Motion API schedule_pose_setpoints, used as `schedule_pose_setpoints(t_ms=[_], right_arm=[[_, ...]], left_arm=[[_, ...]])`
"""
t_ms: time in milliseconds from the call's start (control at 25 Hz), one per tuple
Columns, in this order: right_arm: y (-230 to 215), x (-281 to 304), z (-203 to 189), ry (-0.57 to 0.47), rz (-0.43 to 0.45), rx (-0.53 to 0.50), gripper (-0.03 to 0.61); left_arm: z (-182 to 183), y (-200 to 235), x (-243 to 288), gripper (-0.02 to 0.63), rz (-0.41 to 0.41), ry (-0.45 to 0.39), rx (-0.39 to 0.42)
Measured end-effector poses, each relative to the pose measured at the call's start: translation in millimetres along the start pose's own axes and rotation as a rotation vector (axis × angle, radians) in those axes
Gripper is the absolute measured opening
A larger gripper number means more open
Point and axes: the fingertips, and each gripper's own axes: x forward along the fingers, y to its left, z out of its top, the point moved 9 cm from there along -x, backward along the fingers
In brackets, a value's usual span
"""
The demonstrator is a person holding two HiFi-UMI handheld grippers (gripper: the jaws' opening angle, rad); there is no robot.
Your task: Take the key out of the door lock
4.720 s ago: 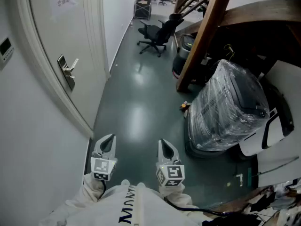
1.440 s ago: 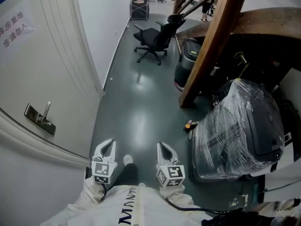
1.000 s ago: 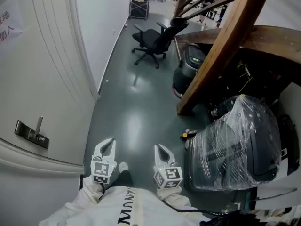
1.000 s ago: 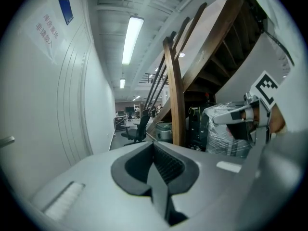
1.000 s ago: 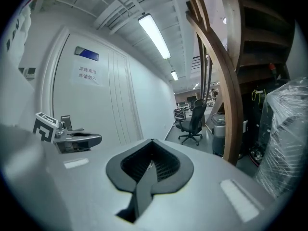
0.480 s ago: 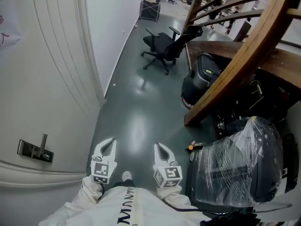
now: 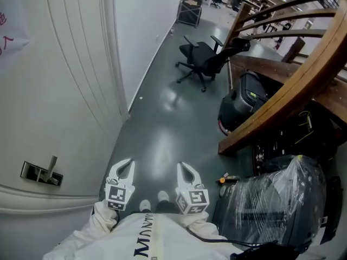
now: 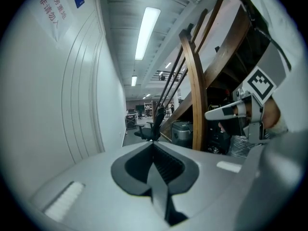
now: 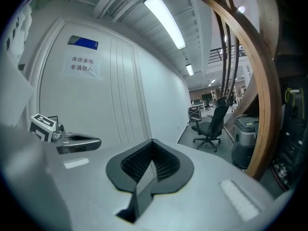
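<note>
The door point(image 7: 54, 91) fills the left of the head view, with a metal lock plate and lever handle point(image 7: 39, 173) low on it. No key can be made out on the lock at this size. My left gripper point(image 7: 123, 167) and right gripper point(image 7: 187, 172) hang side by side over the dark floor, to the right of the handle and apart from it. Both are shut with nothing between their fingers. In the left gripper view the left gripper point(image 8: 153, 143) points down the corridor. The right gripper point(image 9: 152, 141) does too, with the door point(image 9: 96, 109) at its left.
A black office chair point(image 7: 209, 58) stands further down the corridor. A slanting wooden stair beam point(image 7: 282, 102) and a dark machine point(image 7: 246, 99) lie to the right. A plastic-wrapped machine point(image 7: 276, 205) sits near right, with a small orange object point(image 7: 226, 179) on the floor.
The person has walked along the corridor: the handle plate has slid lower at the view's left and the wrapped machine has slid to the lower right. Both grippers stay shut.
</note>
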Motion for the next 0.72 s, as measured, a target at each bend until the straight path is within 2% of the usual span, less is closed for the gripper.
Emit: schedule_pose_setpoints(t_ms=[160, 360, 560, 720], right_arm=[[-14, 26, 9, 0.015, 0.063, -0.013, 0.000], [-16, 65, 21, 0.035, 0.193, -0.051, 0.000], [3, 105, 21, 0.087, 0.361, -0.078, 0.000], [37, 134, 21, 0.112, 0.520, -0.109, 0.000]], left_arm=[[9, 5, 15, 0.000, 0.067, -0.006, -0.016], [13, 14, 22, 0.000, 0.182, 0.000, -0.040], [4, 25, 0, 0.000, 0.352, 0.036, -0.072], [-6, 40, -32, 0.000, 0.513, 0.070, -0.101]])
